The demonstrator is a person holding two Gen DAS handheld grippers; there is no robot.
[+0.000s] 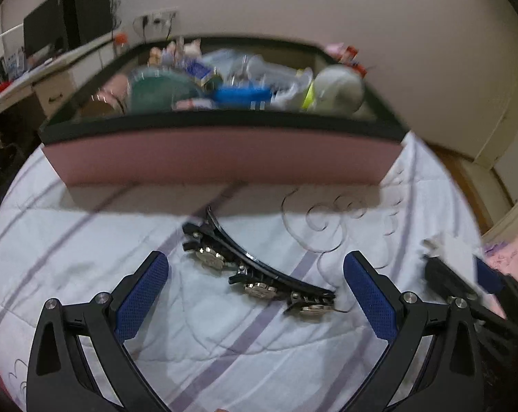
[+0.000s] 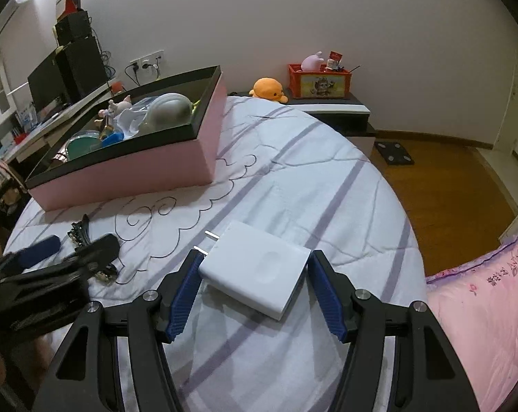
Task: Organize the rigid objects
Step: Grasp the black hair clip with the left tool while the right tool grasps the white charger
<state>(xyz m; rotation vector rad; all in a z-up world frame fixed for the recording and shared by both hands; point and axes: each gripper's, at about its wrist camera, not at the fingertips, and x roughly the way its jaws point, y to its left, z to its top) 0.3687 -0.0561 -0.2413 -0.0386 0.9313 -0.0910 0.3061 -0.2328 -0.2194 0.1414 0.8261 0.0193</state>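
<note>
A: Two grippers over the bed (image 2: 293, 178), one pink box (image 2: 128, 175) with a black rim near the far side, packed with jumbled things I can't count.

B: And the right gripper (image 2: 255, 267)?

A: Closed on one white power adapter (image 2: 259, 271). Both blue pads touch its sides, the left fingertip (image 2: 190, 274) sits just by its two metal prongs (image 2: 207, 242), and the adapter lies on the quilt.

B: Over to the left gripper (image 1: 255, 274).

A: Jaws spread wide, nothing gripped. Between them on the quilt lies one long black hair clip (image 1: 259, 267), and I count three smaller black clips with shiny metal parts tucked against it, all just in front of the box.

B: Anything past the bed?

A: One orange plush (image 2: 269, 90) beside one red crate (image 2: 319, 82) on the low cabinet, and one pink plush sticking up out of that crate. One pink pillow (image 2: 482, 309) at the right edge.
</note>
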